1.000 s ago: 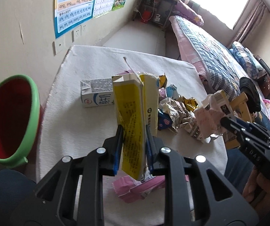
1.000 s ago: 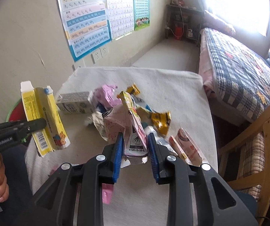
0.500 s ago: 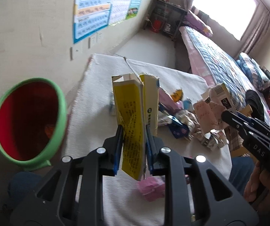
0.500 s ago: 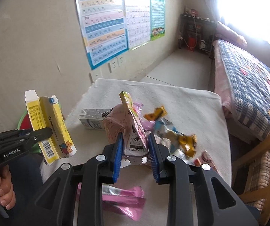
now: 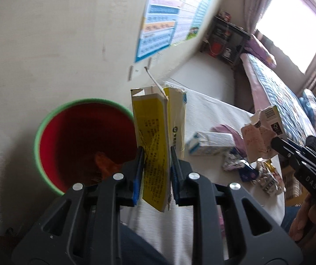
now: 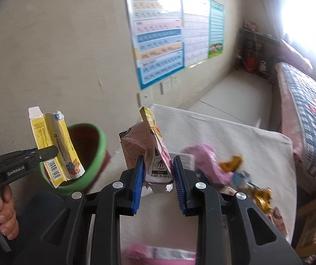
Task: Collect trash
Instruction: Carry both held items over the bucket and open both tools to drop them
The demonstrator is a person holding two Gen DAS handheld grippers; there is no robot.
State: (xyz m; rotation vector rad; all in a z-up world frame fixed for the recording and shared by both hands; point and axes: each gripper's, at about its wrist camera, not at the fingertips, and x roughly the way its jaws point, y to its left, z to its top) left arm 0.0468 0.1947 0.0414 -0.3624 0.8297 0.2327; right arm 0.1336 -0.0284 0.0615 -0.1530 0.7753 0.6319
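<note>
Far left on my left wrist camera, the bucket (image 5: 47, 137) stands beside the desk: round, green rim, glossy red inside, with something orange lying at the bottom that the other camera cannot see into. Moving right, my left gripper (image 5: 156, 165) is clamped on the yellow carton (image 5: 155, 132), a flattened, creased drink box with a torn-open top and a thin white straw (image 5: 154, 80) poking out; it hangs upright just beside the bucket's rim. Only the right wrist camera gives me its other face, with a barcode and little cartoon bears printed low down, and the hand (image 6: 2, 212) gripping the handle behind it. Further right, the desk (image 5: 213, 110) wears a rough off-white cloth, and a white-and-blue milk carton (image 5: 210, 145) lies on its side among crinkled foil wrappers (image 5: 246, 167). My right gripper (image 6: 158, 176) is pinched tight on the pink pouch (image 6: 149, 152), a crumpled, soft carton with printed black markings, lifted clear above the cloth. Right of it, blurred, a pink wrapper (image 6: 204, 159) and a gold one (image 6: 261, 196) rest on the desk.
</note>
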